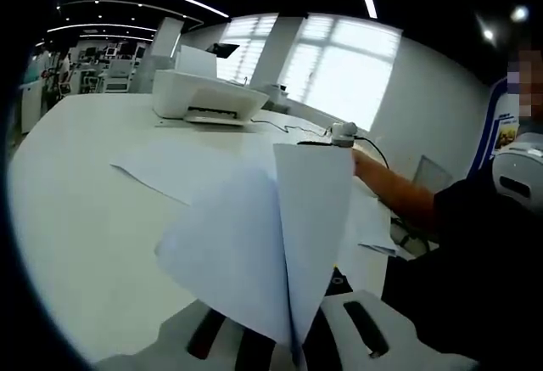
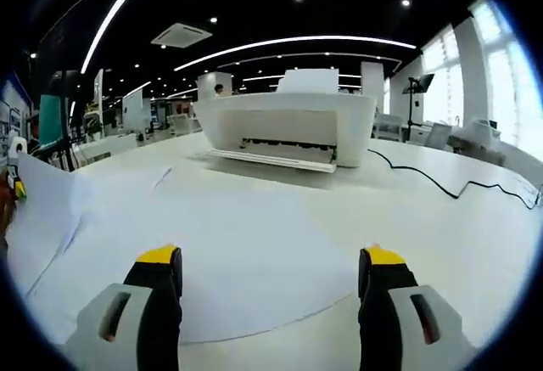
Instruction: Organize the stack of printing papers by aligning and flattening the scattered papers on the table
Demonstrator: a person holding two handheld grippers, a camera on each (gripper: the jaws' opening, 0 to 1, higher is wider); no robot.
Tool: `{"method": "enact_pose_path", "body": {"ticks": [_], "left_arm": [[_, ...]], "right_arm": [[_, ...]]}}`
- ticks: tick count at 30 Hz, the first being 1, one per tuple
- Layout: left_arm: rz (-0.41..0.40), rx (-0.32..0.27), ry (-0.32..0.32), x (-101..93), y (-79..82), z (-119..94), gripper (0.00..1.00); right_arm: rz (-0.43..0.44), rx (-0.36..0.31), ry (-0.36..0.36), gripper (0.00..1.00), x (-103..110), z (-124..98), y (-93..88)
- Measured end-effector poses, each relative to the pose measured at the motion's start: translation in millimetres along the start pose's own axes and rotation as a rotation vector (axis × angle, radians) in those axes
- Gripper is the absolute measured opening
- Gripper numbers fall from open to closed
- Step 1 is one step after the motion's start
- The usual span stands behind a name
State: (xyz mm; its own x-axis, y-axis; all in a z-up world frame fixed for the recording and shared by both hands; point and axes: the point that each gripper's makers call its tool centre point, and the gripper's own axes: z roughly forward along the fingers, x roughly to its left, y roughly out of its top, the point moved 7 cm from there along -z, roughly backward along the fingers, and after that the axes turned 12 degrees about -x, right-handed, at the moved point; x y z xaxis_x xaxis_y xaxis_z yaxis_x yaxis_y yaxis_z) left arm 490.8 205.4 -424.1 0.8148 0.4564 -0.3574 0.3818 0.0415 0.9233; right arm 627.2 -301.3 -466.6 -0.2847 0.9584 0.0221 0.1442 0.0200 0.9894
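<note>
Left gripper (image 1: 293, 337): fingers are pinching a white sheet (image 1: 280, 244) by its lower edge; the sheet is standing up off the worktop (image 1: 76, 210), folded or creased down its middle into two sloping halves. More papers (image 1: 182, 167) are lying flat on the worktop behind it, toward the white printer (image 1: 208, 95) near the far edge. A person's forearm (image 1: 394, 193) is reaching in from the right side of the left gripper view.

Right gripper (image 2: 271, 282): fingers are spread wide, yellow tips hovering over a flat sheet (image 2: 254, 244) on the worktop (image 2: 475, 244); nothing between them. The printer (image 2: 288, 125) is sitting straight ahead, a black cable (image 2: 441, 186) trailing along the worktop to its right. A raised paper edge (image 2: 42, 210) is showing at the left of the right gripper view.
</note>
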Motion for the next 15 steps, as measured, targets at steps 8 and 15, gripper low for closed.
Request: {"method": "enact_pose_path", "body": {"ticks": [8,15], "left_arm": [[-0.004,-0.002,0.0,-0.8,-1.8,0.3,0.07],[-0.004,-0.002,-0.003,-1.8,-2.4,0.1,0.07]], "right_arm": [[-0.01,0.026,-0.019,0.81,-2.6,-1.7,-5.4],[-0.018,0.051,-0.043,0.81,-4.6,-3.4,-9.4]]}}
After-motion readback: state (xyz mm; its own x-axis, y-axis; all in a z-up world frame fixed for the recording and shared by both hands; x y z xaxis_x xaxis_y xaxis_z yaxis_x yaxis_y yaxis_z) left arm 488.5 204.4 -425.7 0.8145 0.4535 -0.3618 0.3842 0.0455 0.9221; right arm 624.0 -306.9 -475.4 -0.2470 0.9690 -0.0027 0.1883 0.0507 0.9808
